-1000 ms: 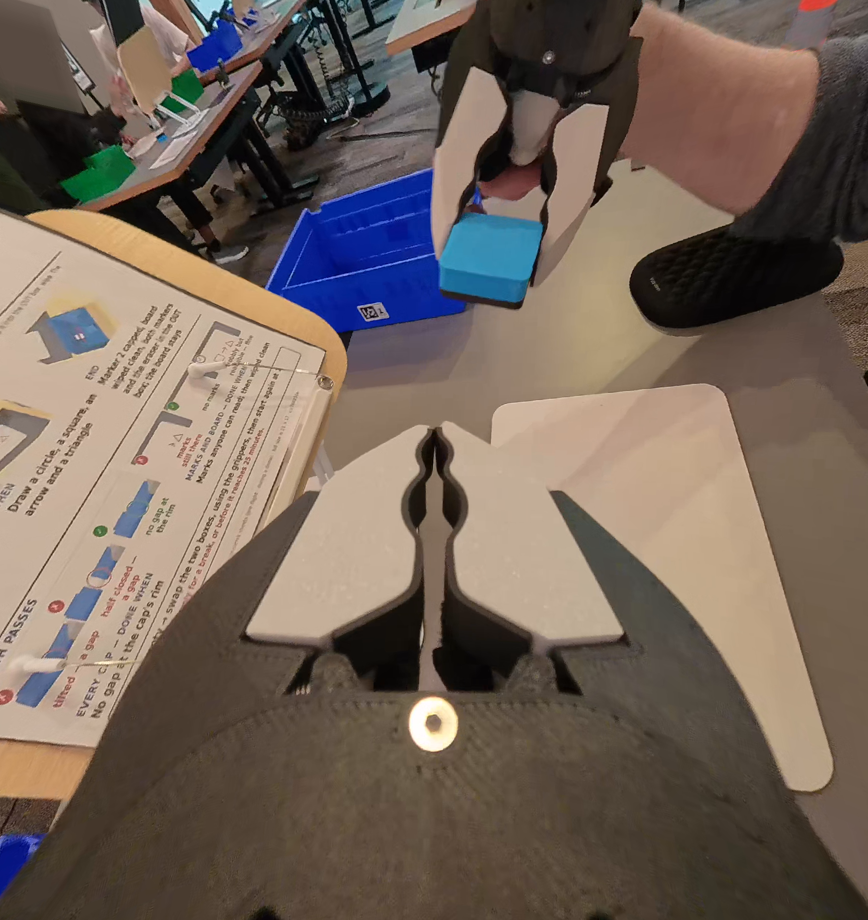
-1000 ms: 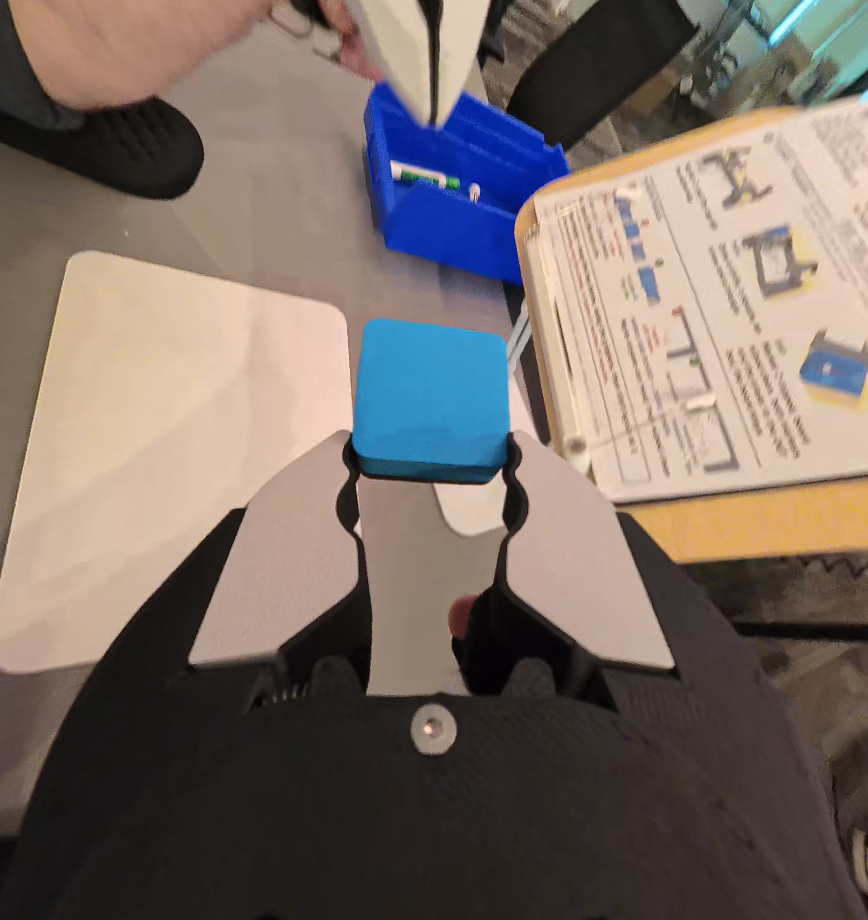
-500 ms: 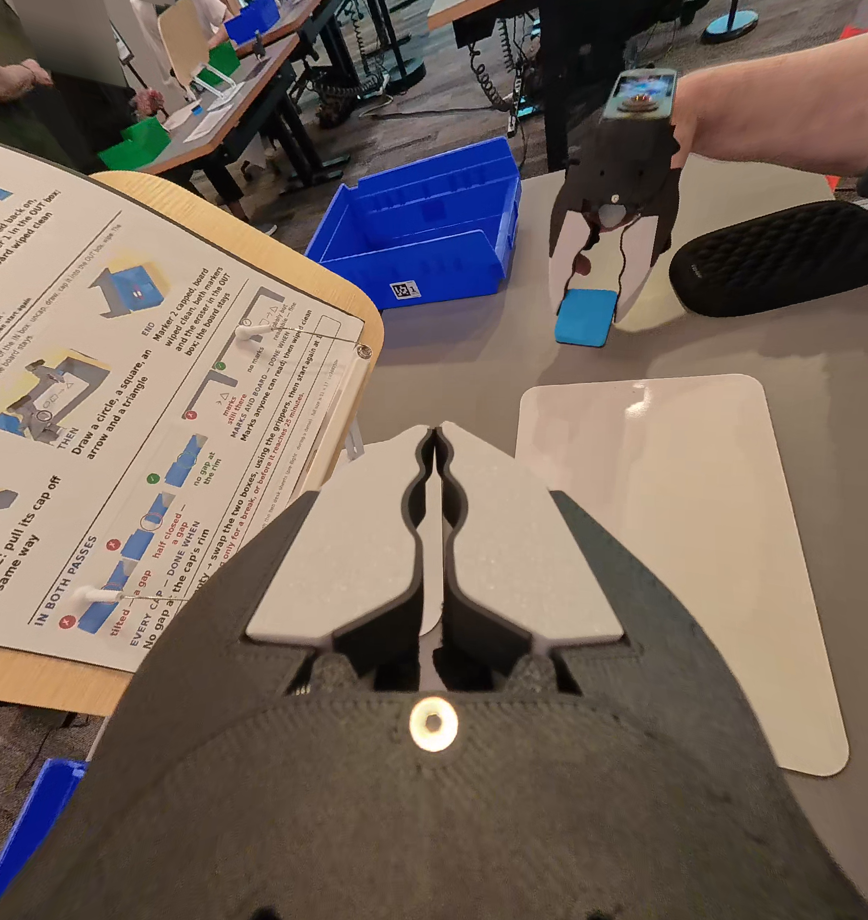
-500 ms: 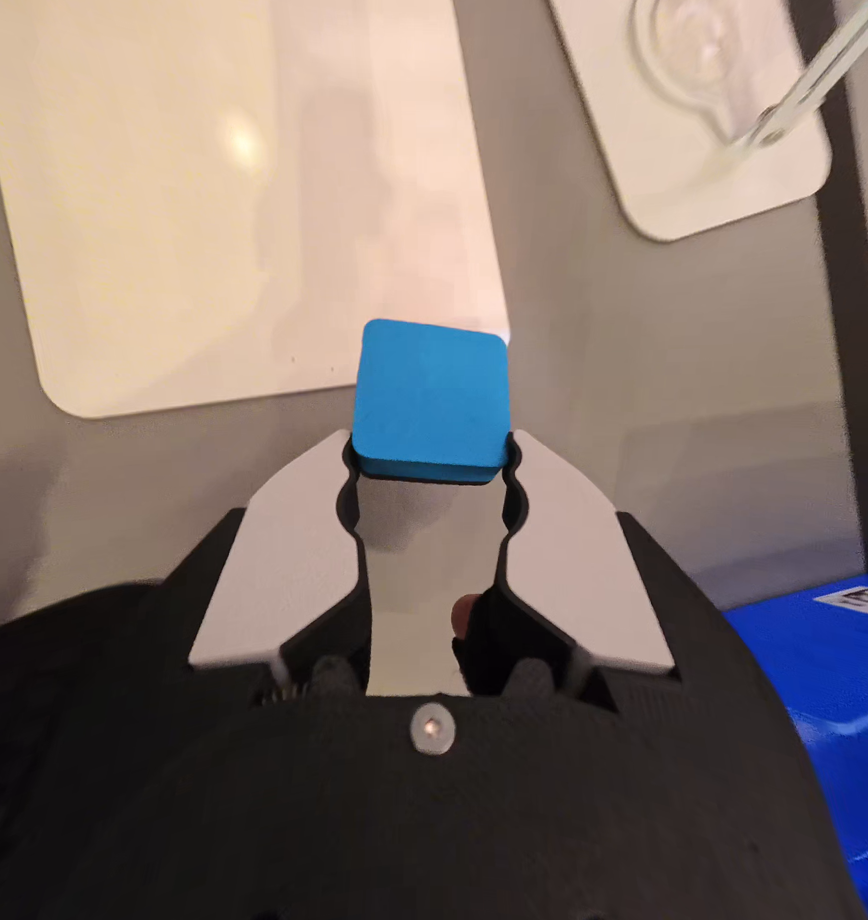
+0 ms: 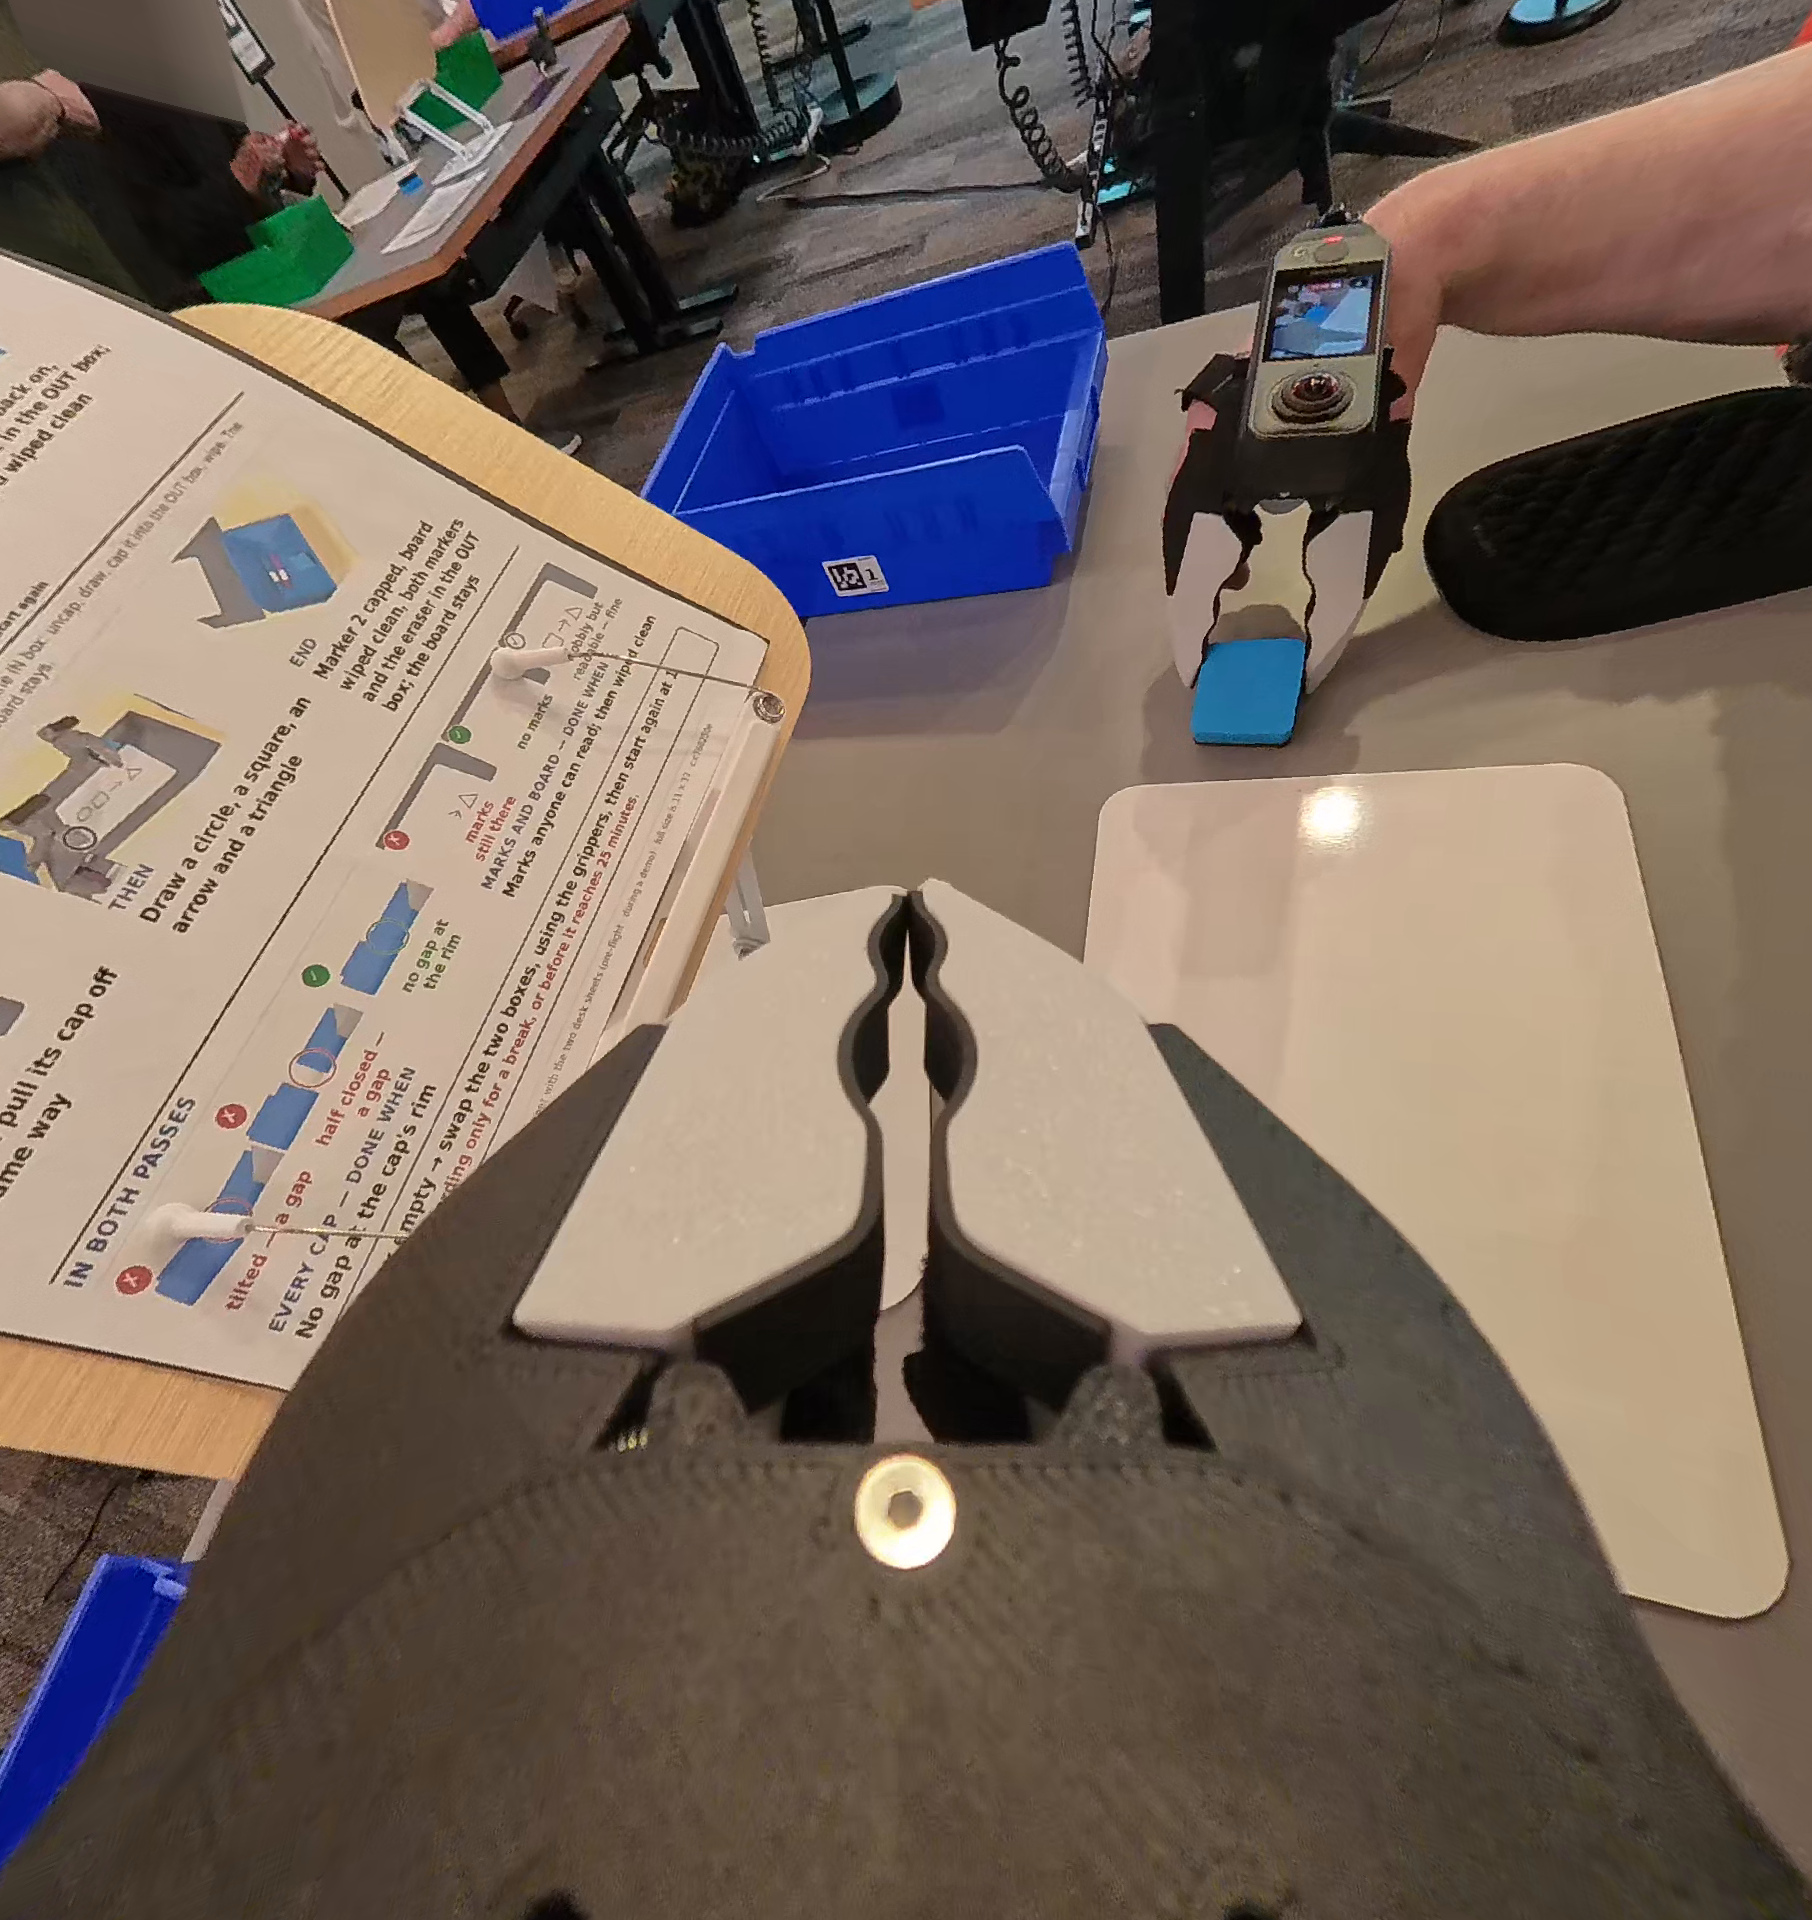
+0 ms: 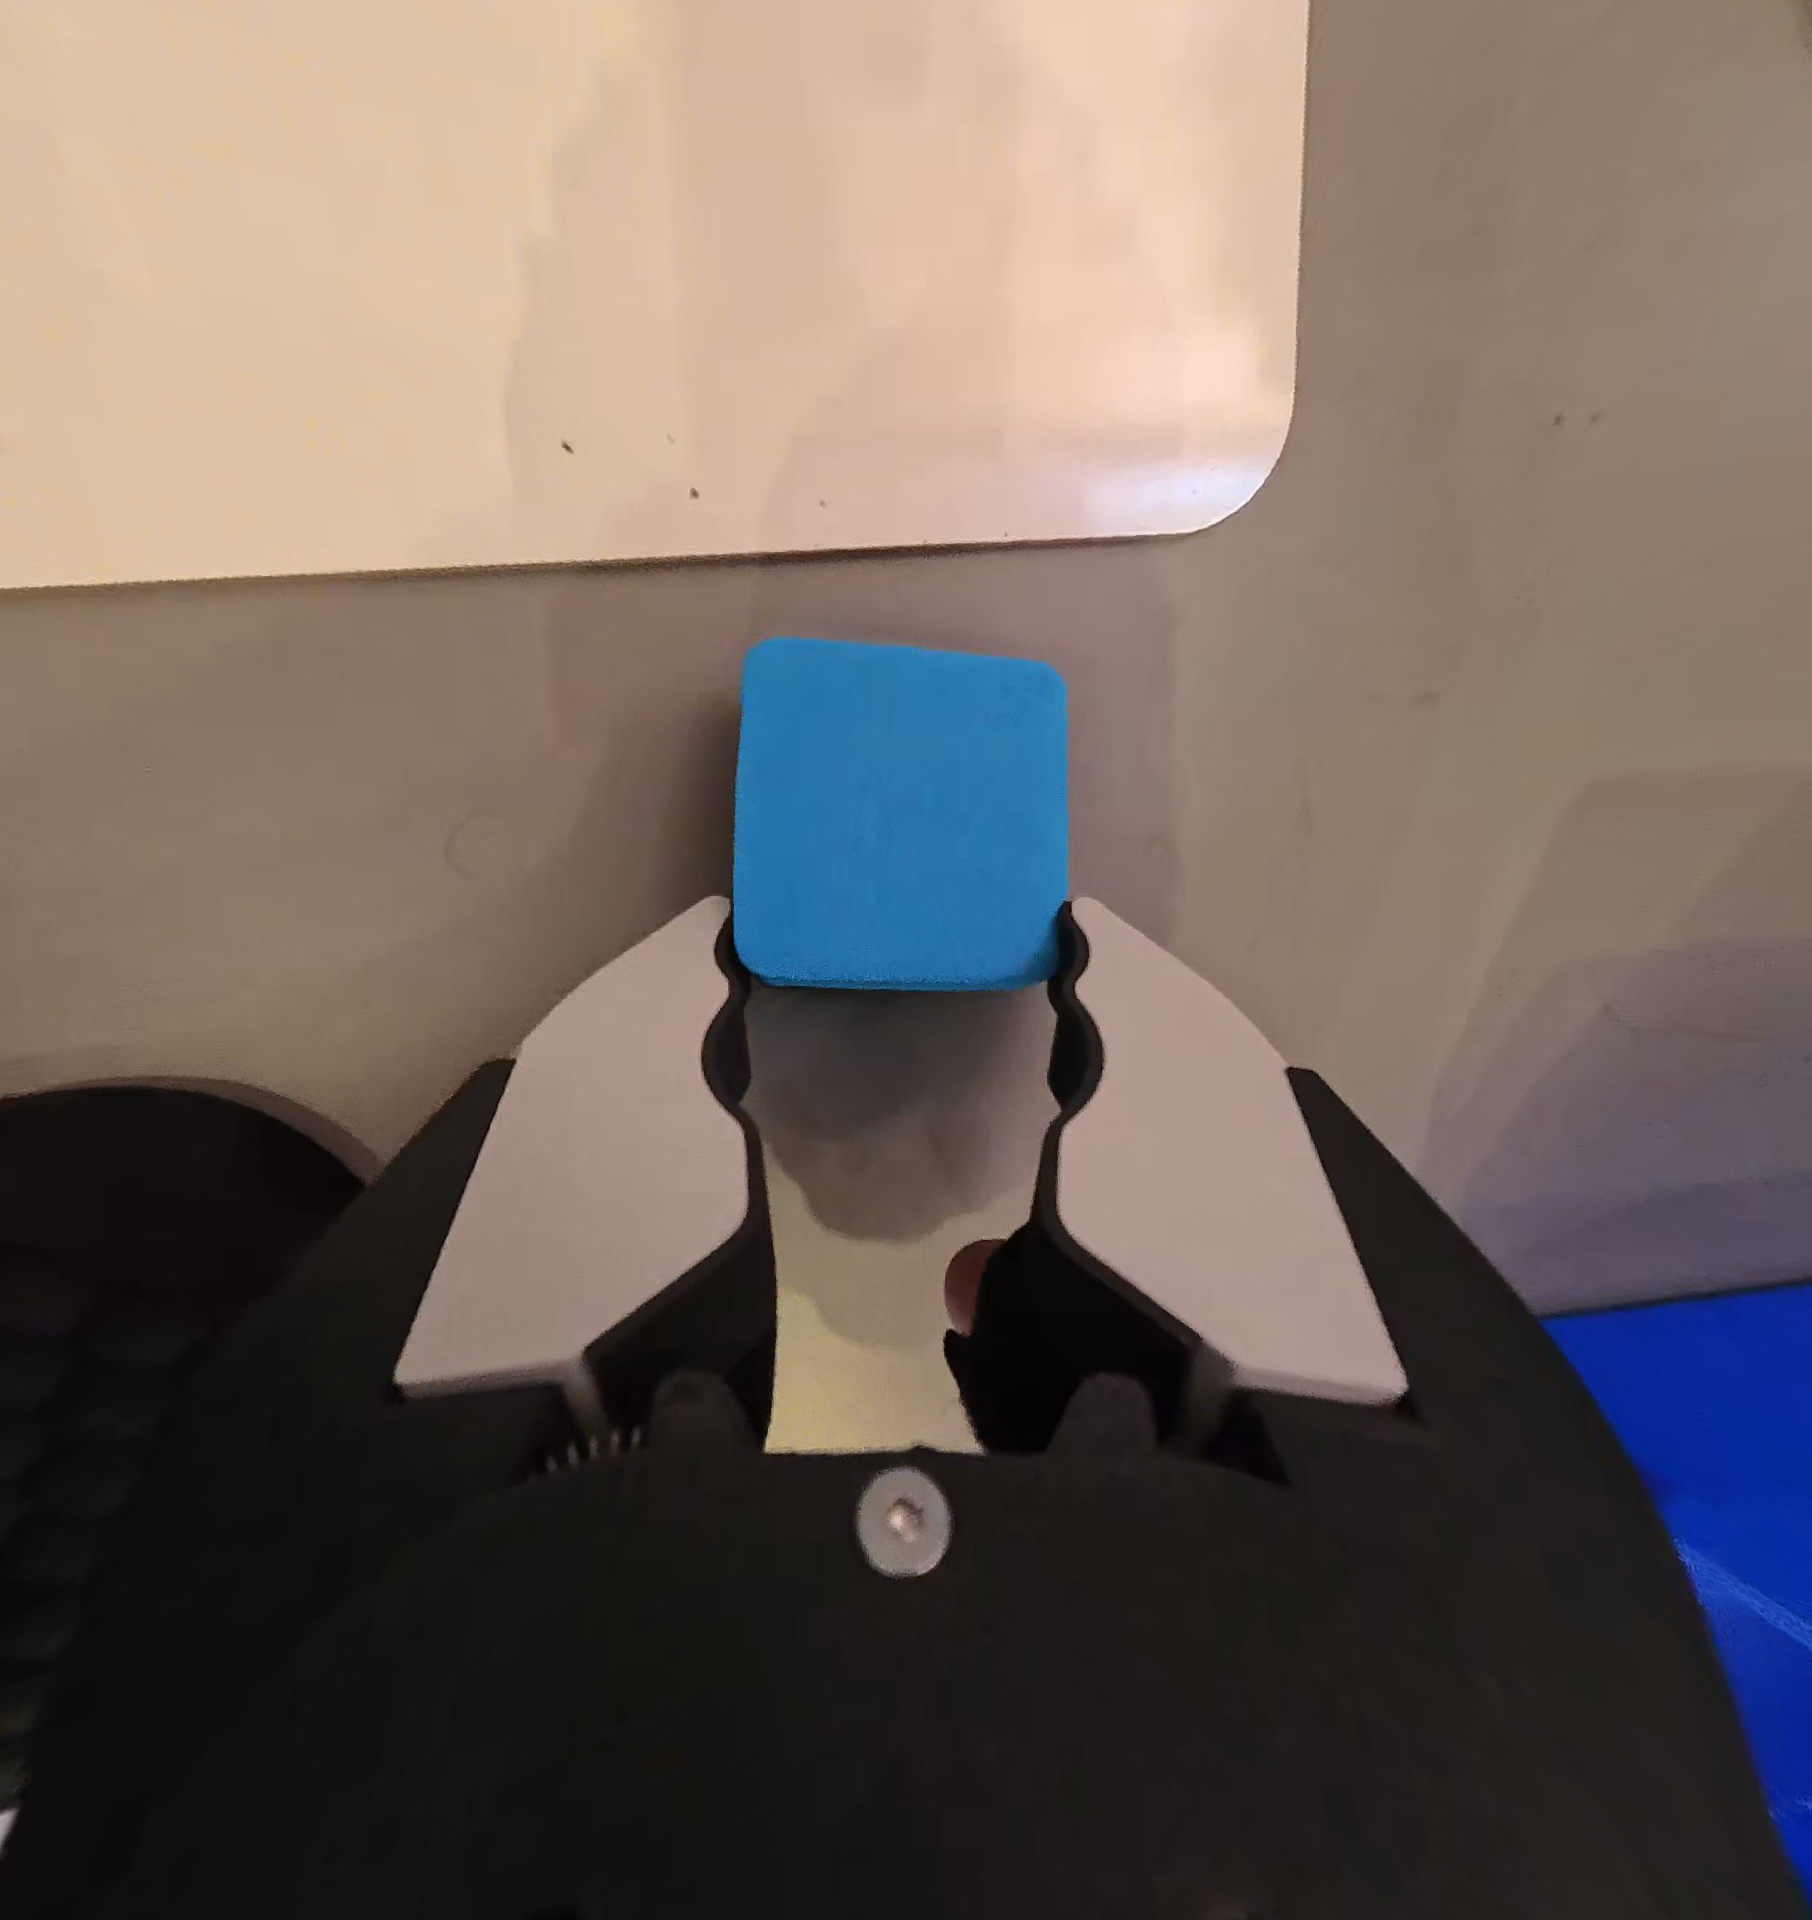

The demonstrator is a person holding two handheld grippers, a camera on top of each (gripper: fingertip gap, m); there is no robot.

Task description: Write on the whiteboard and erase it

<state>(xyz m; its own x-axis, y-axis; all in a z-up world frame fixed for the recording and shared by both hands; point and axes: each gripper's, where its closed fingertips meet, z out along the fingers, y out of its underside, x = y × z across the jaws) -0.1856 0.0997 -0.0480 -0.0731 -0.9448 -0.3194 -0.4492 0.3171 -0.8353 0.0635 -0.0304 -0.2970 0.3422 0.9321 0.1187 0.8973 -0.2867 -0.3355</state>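
Between R gripper point(image 6: 900, 940) fingertips – blue eraser point(image 6: 897, 810), clamped

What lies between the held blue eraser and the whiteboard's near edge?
Only bare grey table separates the eraser from the whiteboard, seen in the right wrist view.

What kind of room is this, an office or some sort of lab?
Probably a shared workshop or lab: rows of desks with green bins, cables on carpet, an instruction sheet, and a blue bin beside a whiteboard.
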